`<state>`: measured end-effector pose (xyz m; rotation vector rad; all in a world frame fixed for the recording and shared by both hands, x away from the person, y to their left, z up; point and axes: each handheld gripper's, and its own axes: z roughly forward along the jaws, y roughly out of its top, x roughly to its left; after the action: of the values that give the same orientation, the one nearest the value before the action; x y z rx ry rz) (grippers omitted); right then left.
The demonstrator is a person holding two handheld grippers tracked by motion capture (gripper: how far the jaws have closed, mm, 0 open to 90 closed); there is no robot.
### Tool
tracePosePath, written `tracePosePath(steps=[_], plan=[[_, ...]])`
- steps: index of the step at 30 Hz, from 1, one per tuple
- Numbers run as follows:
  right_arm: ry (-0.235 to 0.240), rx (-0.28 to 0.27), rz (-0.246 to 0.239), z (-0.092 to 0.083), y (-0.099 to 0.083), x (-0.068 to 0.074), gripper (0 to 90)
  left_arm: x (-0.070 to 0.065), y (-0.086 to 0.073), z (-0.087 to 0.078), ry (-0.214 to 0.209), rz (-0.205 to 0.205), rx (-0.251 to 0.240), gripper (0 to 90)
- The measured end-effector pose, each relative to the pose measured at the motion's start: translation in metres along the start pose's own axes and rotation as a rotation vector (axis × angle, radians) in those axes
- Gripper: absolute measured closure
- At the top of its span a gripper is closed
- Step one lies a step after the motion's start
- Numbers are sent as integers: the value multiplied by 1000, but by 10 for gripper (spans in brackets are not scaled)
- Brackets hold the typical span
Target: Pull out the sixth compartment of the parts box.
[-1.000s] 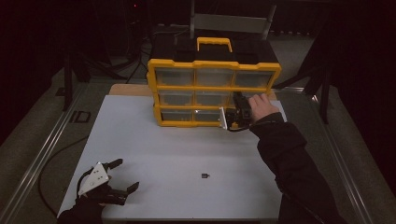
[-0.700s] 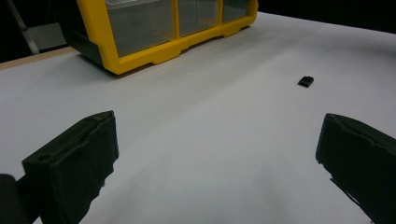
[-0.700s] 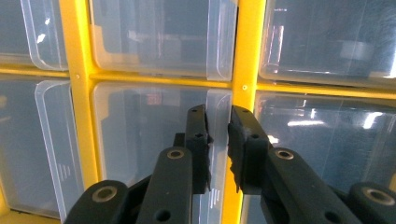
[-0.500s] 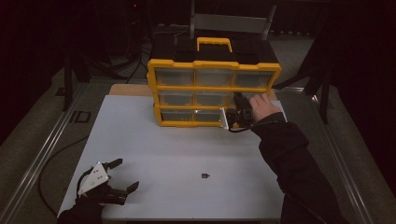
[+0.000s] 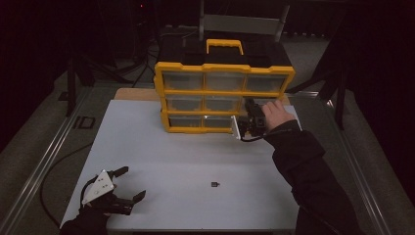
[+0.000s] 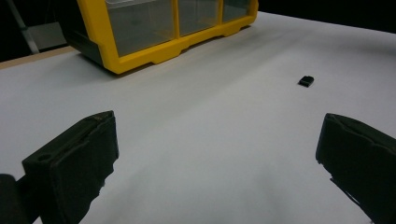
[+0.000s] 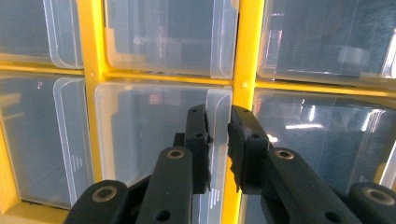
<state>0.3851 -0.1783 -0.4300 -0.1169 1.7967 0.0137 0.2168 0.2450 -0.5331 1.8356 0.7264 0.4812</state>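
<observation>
yellow drawer cabinet (image 5: 224, 95) at the far middle of the white table (image 5: 195, 161). right gripper (image 7: 218, 140) clamped on a clear drawer's edge (image 7: 219, 126), bottom row. left gripper (image 5: 128, 183) spread wide, empty, near corner; small black part (image 5: 215, 184) lies apart.

Glossy clear plastic drawers (image 7: 159, 154) in a yellow frame (image 5: 225, 91) (probably plastic), on a matt white tabletop (image 5: 195, 161).

Left gripper (image 6: 217, 158): two black fingers (image 6: 74, 163) spread wide above white worktop (image 6: 210, 130); small black part (image 6: 306, 80) lying ahead, apart; yellow organiser (image 6: 159, 28) with clear drawers at far edge.
</observation>
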Motion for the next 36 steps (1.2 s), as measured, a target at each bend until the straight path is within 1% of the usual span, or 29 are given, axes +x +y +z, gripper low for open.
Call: tracePosePath(steps=[7,9,12,15,16,20,21,24,26,27,31,32,33,36], plan=[[-16,-17,-4,-4,-1,2,788,0,0,0,0,4,4,5],[-7,-12,-2,-7,-1,2,788,0,0,0,0,4,4,5],[-8,-14,-1,-8,-1,2,789,0,0,0,1,5,5,5],[-14,-19,-7,-11,-1,3,789,0,0,0,0,4,3,5],[-20,-21,-1,-12,-1,4,789,0,0,0,0,4,3,5],[-25,-24,-2,-15,-1,5,789,-1,0,1,-1,5,4,5],[-27,-33,-3,-17,-2,6,789,-1,0,0,-1,6,4,5],[-31,-32,-8,-19,-1,7,789,-1,1,0,-1,6,4,4],[-25,-32,-14,-22,-1,8,788,-1,1,0,-1,6,3,5],[-35,-41,-13,-22,-1,9,789,-1,0,0,-1,6,4,5],[-28,-35,-14,-26,-2,9,789,-1,1,1,-1,5,3,5],[-28,-35,-7,-26,-2,9,789,-1,1,1,-1,6,4,5],[-34,-48,-10,-26,-2,9,789,-1,1,1,0,6,4,5],[-31,-41,-11,-28,-2,9,789,-1,1,0,0,7,4,5]])
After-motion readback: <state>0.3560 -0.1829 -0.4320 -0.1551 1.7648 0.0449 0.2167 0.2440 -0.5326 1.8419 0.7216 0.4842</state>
